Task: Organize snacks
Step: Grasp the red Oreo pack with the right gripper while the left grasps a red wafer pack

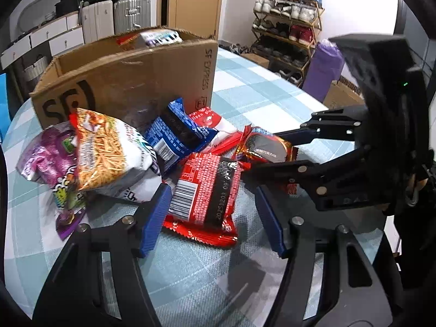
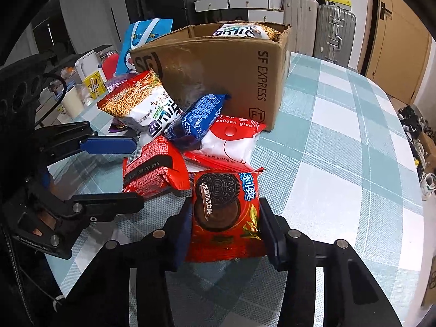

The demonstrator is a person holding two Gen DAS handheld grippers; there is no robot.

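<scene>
Your right gripper (image 2: 223, 226) has its fingers clamped on the sides of the red foil Oreo cookie packet (image 2: 224, 218), which lies at the near edge of the snack pile on the checked teal-and-white worktop (image 2: 340, 163). Your left gripper (image 1: 212, 218) holds its blue-padded fingers wide apart around the red crinkly packet with the barcode (image 1: 204, 190), not yet gripping it. The brown SF Express cardboard box (image 1: 130, 81) stands just behind the pile and already holds a few snacks.

The Oreo packet's far end touches the red-and-white balloon glue bag (image 2: 231, 141), so lifting could drag that bag along. The foil looks slippery, and a grip on its edges alone may let it slide out on the way to the box. The two grippers sit close together; closing the left while raising the right risks a knock. The blue snack packet (image 2: 199, 117) leans on its neighbours and may topple.
</scene>
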